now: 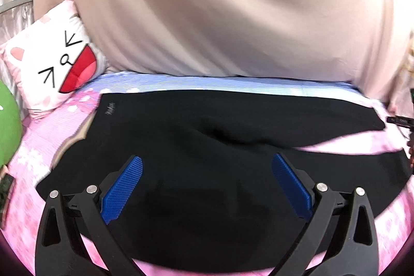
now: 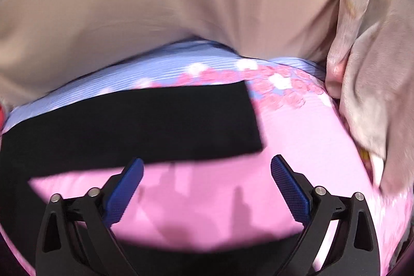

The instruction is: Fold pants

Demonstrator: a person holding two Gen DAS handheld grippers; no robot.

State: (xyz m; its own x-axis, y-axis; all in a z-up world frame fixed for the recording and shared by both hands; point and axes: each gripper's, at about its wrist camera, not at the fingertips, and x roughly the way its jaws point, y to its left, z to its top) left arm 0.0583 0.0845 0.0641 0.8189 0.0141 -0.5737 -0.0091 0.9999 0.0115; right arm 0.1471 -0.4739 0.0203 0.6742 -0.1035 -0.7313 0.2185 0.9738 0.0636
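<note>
Black pants lie spread flat on a pink bed sheet, the two legs running to the right with a gap of sheet between them. My left gripper hovers open above the pants' upper part, holding nothing. In the right wrist view the far leg ends in a cuff at mid-frame, and the near leg crosses the bottom edge. My right gripper is open and empty above the pink sheet between the two legs.
A beige curtain hangs along the far side of the bed. A white cat-face pillow and a green cushion lie at the left. Bunched beige fabric stands at the right end of the bed.
</note>
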